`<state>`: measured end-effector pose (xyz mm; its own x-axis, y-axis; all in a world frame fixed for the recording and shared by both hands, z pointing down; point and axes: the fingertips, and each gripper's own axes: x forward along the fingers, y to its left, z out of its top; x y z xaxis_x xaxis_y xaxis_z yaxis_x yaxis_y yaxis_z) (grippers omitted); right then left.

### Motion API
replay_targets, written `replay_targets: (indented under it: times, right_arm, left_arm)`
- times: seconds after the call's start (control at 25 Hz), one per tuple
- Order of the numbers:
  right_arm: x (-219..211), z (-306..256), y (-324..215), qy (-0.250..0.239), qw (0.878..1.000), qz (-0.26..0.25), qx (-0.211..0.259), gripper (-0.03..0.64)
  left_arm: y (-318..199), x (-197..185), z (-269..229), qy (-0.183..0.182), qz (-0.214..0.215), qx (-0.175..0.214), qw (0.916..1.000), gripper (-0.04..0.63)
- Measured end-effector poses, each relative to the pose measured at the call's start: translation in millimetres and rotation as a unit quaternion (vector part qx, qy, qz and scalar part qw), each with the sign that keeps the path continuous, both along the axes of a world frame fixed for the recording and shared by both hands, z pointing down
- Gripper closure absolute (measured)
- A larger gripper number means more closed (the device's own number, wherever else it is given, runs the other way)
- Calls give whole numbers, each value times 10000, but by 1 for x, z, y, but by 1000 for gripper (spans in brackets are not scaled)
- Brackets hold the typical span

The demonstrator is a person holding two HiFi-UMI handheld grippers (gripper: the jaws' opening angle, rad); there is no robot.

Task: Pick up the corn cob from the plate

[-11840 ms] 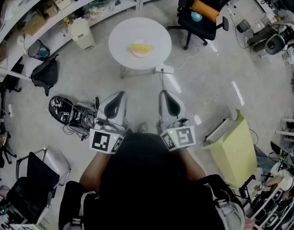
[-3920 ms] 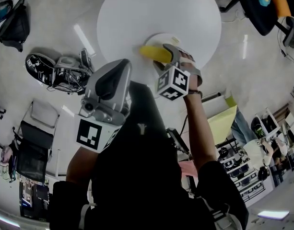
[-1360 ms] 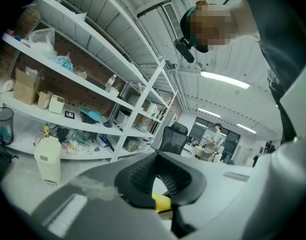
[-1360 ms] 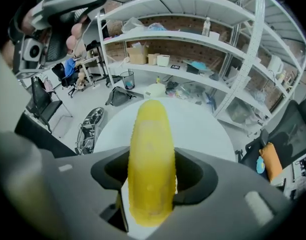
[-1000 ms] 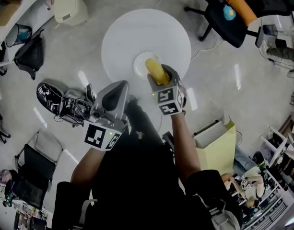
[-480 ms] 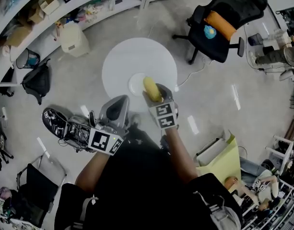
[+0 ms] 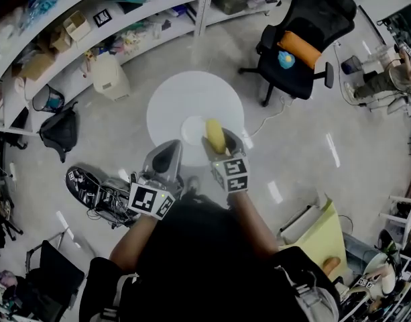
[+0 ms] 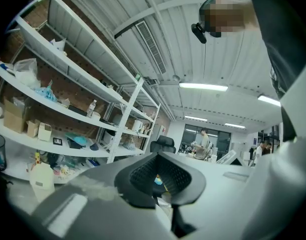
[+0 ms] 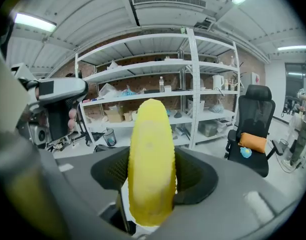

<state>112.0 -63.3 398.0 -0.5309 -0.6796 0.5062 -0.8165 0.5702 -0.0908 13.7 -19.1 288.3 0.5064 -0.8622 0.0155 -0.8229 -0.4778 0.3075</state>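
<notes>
Over the round white surface: corn cob gripped in the right jaws.

Right gripper has its jaws spread wide and pressed on both sides of the yellow corn cob, which sticks out past their tips (shelves and a black office chair show behind it). Seen from above, it lies over the near rim of the white plate; it seems lifted clear, though that is hard to judge. Left gripper is beside the surface, jaws a narrow gap apart with nothing between them.

Round white table; black office chair right of it, white bin and black bag left, shelves beyond.
</notes>
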Motion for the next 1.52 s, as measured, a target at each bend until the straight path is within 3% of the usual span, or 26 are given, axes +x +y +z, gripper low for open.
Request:
replay_targets:
  times: [0.84,1.52]
  right_arm:
    - [13,-85,30,-1090,9889,451,900,357]
    - [1,-96,35,-1148,9875,363,1015,357]
  left_arm:
    - [6,-7,-20,-34,-24,273,9996,594]
    - [7,-21,-20,25,-44,240,9997,594]
